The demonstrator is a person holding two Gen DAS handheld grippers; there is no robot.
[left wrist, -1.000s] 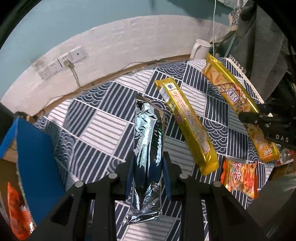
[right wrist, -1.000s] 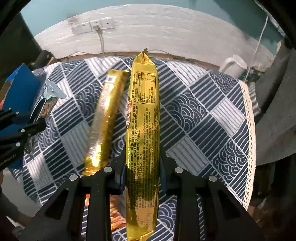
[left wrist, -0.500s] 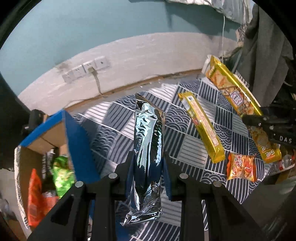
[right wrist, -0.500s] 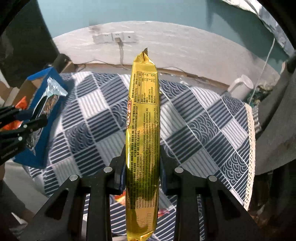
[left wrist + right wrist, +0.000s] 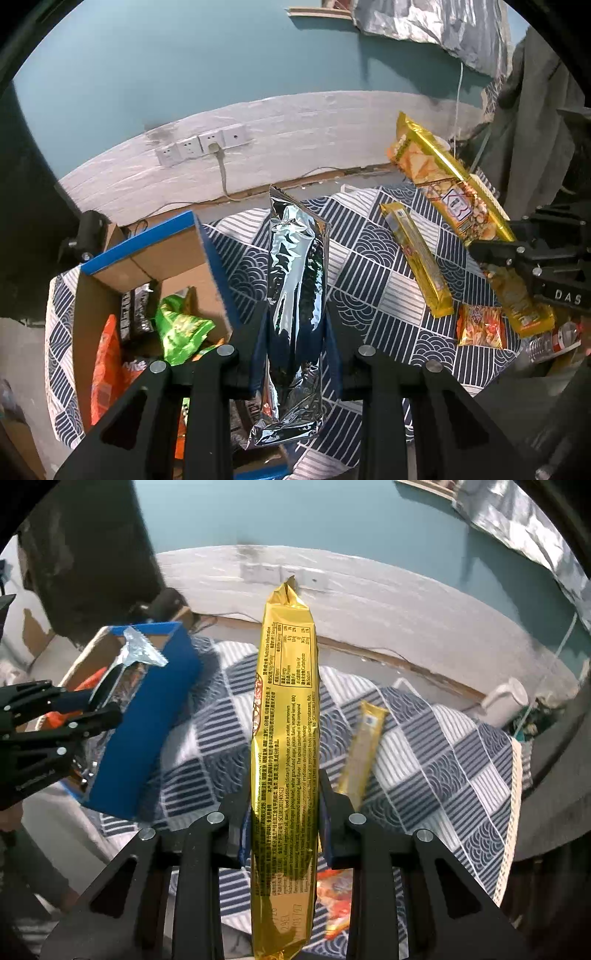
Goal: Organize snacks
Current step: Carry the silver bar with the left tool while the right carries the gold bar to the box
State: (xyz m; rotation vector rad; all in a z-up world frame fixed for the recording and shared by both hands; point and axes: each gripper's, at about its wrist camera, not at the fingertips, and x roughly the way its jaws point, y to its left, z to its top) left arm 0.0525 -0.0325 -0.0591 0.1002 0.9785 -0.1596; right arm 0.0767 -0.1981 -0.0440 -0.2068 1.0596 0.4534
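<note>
My left gripper point(image 5: 295, 354) is shut on a long silver foil snack pack point(image 5: 295, 295) and holds it in the air beside the open blue cardboard box point(image 5: 147, 254), which holds several snack bags. My right gripper point(image 5: 284, 812) is shut on a long gold snack pack point(image 5: 286, 738) and holds it above the table; it also shows in the left wrist view point(image 5: 454, 206). The box shows in the right wrist view point(image 5: 147, 720) at the left. A thinner gold snack bar point(image 5: 417, 258) and a small orange snack bag point(image 5: 480, 326) lie on the patterned cloth.
The table has a blue and white patterned cloth point(image 5: 424, 746). A white kettle point(image 5: 506, 701) stands at the back right. Wall sockets with a cable point(image 5: 207, 146) sit on the white wall behind. A plastic bottle point(image 5: 554, 339) lies at the table's right edge.
Both grippers have risen and swung left with their packs. The blue box has come fully into view under my left gripper.
</note>
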